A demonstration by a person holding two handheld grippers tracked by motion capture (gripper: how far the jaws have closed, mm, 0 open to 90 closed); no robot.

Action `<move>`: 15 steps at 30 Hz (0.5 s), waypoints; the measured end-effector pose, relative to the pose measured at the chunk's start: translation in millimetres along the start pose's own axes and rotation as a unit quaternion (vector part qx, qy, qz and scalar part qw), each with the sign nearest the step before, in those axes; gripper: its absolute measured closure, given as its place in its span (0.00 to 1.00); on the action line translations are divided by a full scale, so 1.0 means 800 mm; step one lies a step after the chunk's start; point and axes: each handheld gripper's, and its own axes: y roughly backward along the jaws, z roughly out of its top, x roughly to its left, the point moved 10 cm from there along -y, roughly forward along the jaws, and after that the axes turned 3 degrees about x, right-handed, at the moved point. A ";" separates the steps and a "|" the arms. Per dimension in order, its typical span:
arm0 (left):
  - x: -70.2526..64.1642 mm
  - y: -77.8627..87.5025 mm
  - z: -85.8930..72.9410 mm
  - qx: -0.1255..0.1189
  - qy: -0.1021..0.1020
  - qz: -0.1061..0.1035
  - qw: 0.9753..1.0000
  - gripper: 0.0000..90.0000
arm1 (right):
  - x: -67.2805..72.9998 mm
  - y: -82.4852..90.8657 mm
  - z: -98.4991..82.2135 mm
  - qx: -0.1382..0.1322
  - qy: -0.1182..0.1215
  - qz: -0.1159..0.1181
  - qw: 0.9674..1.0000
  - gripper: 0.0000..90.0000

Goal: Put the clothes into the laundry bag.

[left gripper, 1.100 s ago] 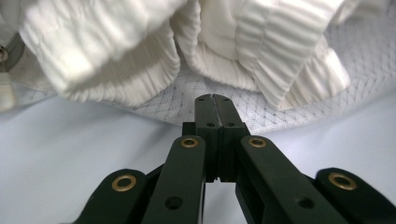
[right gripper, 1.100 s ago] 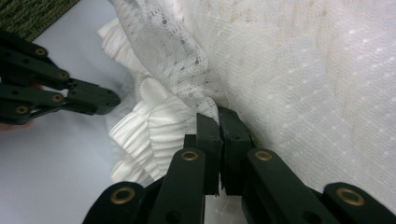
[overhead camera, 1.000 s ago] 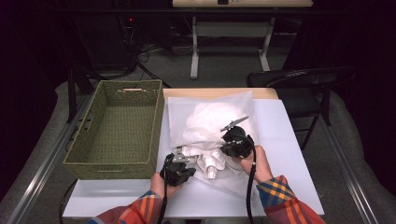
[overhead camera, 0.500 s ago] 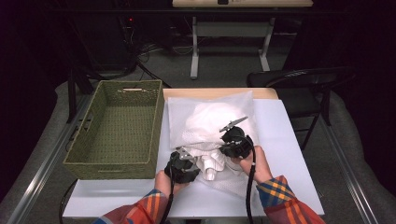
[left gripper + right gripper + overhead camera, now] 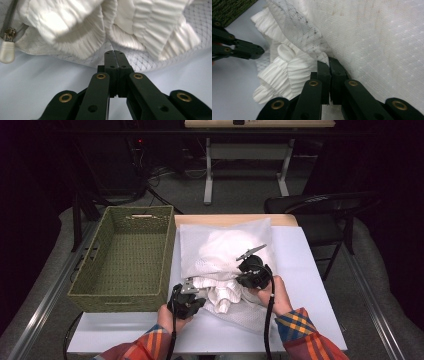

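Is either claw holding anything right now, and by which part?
The right claw pinches the mesh laundry bag at its lace-edged opening. The left claw is shut at the bag's lower edge; a grip cannot be told.

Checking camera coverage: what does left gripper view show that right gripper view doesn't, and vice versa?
Left gripper view: a zipper with its white pull. Right gripper view: a corner of the green basket and a lace trim. Both: the ruffled white garment on the pale table.

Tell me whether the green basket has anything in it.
Empty. In the high view the woven basket shows only its bare bottom; the white garment lies outside it, on the table beside the mesh bag.
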 end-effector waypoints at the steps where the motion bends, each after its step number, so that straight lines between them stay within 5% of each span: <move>1: 0.000 0.003 -0.005 0.002 -0.003 0.005 1.000 1.00 | -0.001 0.000 0.000 0.000 -0.001 0.000 1.000 0.99; 8: -0.007 0.006 -0.024 0.022 -0.018 0.001 1.000 0.99 | 0.002 -0.002 0.001 -0.001 0.001 0.001 1.000 0.99; 13: 0.005 -0.005 -0.023 0.039 -0.009 0.029 0.999 0.73 | 0.003 -0.003 0.001 0.002 0.001 0.001 1.000 0.99; 15: 0.008 -0.010 -0.020 0.037 -0.003 0.033 0.999 0.71 | 0.003 -0.003 0.001 0.002 0.002 0.000 1.000 0.98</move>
